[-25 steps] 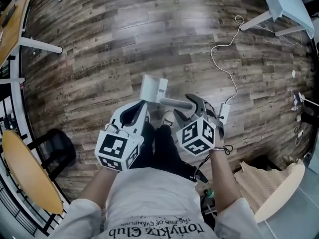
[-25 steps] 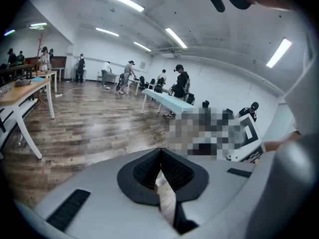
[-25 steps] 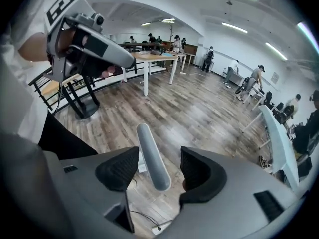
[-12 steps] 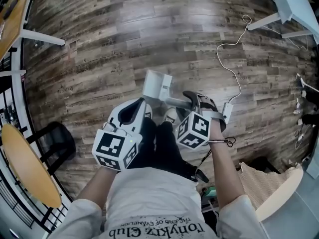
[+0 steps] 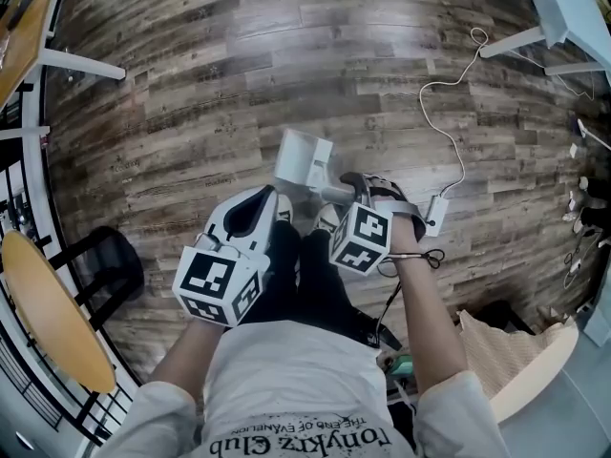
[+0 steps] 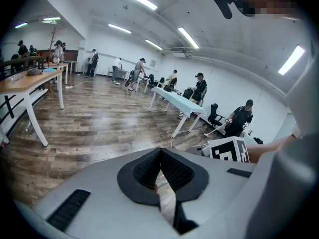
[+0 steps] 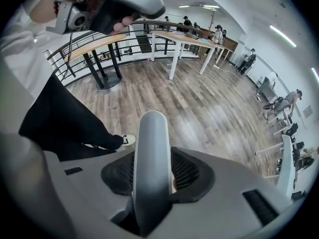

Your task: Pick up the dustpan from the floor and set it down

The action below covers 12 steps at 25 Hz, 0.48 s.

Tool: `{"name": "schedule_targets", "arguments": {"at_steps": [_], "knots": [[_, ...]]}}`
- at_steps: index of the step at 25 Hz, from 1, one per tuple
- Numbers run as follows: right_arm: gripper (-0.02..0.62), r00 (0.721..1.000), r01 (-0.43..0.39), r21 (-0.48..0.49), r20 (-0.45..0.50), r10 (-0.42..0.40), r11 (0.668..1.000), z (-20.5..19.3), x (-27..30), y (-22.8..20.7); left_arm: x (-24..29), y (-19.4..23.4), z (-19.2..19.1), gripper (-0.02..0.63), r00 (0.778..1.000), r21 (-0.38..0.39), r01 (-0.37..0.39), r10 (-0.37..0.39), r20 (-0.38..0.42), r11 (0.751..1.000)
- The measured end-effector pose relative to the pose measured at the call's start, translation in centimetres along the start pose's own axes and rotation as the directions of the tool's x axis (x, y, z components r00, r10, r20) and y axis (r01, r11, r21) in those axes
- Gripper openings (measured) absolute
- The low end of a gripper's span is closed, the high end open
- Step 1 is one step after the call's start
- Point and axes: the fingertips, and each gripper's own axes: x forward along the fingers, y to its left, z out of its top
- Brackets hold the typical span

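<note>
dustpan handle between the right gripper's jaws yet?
Yes, the grey dustpan handle runs between the jaws of the right gripper, which have just been closing.

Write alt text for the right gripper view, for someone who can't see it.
A grey dustpan handle rises between the right tool's jaws, which have just been closing onto it. Behind are wood floor and the person's dark trouser leg.

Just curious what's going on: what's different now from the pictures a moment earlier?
The right gripper has come down over the rounded grey handle of the pale grey plastic dustpan; its jaws have just been closing and now seem to press on it. The dustpan lies on the wooden floor as before, and the left gripper stays shut and empty.
</note>
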Motion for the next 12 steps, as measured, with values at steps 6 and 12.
{"name": "schedule_targets", "arguments": {"at_steps": [6,12], "knots": [[0.050,0.999,0.017,-0.054,-0.033,-0.019,0.998,-0.31,0.71,0.01,-0.21,0.50,-0.01,0.023,1.000,-0.008,-0.010,0.010,0.000,1.000],[0.028,0.999,-0.021,-0.071,-0.035,0.018,0.997,-0.39,0.87,0.64,-0.17,0.31,-0.21,0.023,1.000,-0.032,0.003,-0.003,0.000,0.999]]}}
